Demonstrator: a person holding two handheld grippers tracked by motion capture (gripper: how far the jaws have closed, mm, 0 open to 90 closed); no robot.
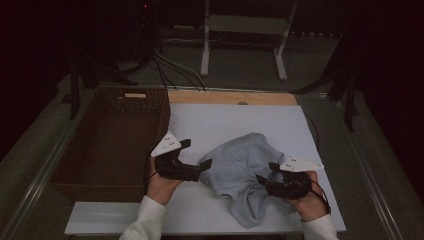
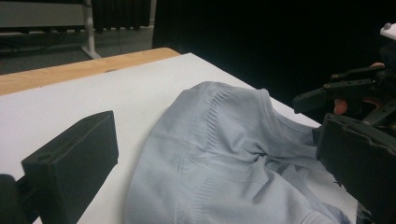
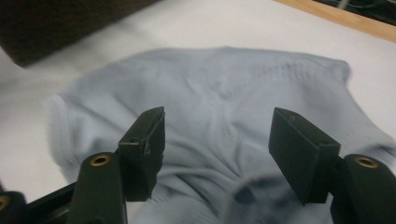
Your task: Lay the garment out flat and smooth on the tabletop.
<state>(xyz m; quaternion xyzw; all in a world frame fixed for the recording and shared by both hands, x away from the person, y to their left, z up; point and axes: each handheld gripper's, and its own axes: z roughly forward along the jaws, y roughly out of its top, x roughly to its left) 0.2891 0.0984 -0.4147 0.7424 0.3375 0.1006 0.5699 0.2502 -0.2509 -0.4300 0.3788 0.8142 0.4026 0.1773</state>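
My two black jaws rise closest to the lens in the right gripper view, spread apart with nothing pinched between them; under and beyond them lies the pale blue garment, slightly blurred. My right gripper sits at the garment's right edge in the high view, its jaw tips over the cloth, though I cannot tell whether they touch it. My left gripper rests just beside the garment's left edge, its jaws also spread wide: in the left gripper view they stand far apart at either side, with the rumpled cloth between and beyond them and nothing clamped. The garment lies crumpled on the white table top, in its near half, one end trailing toward the near edge. A brown woven basket stands at the table's left side, just beside my left hand. A wooden strip borders the far edge of the table
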